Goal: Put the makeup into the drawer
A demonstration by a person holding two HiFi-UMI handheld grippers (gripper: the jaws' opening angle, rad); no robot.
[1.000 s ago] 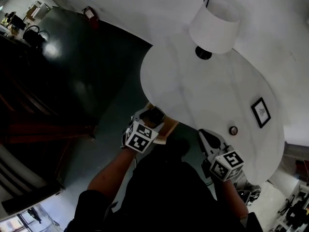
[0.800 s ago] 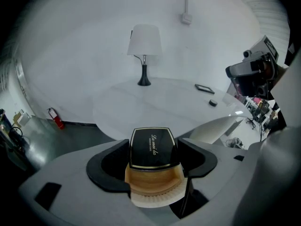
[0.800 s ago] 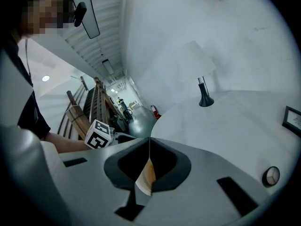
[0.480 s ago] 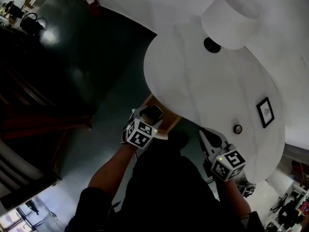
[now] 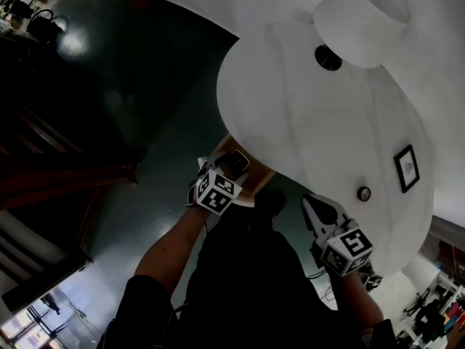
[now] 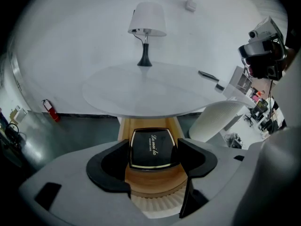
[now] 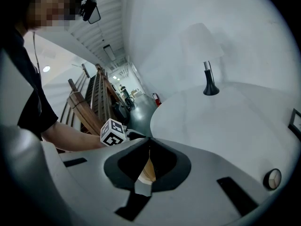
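The makeup is a black compact (image 6: 153, 148) with a gold rim and white lettering. My left gripper (image 5: 229, 167) is shut on it, one pad against each side. It hangs just over the open wooden drawer (image 6: 152, 179) that juts out from under the round white table (image 5: 305, 122). In the head view the drawer (image 5: 259, 181) shows beneath the compact (image 5: 235, 163). My right gripper (image 5: 310, 203) is at the table's near edge, right of the drawer, with nothing in it. Its tips (image 7: 149, 140) meet, so it is shut.
A lamp with a white shade (image 5: 360, 17) stands at the table's far side. A small black picture frame (image 5: 407, 168) and a small round object (image 5: 363, 193) sit near the right rim. Dark floor lies to the left, wooden furniture beyond.
My left gripper has sunk with the compact, closer to the drawer. The right gripper has dropped a little beside the table edge.
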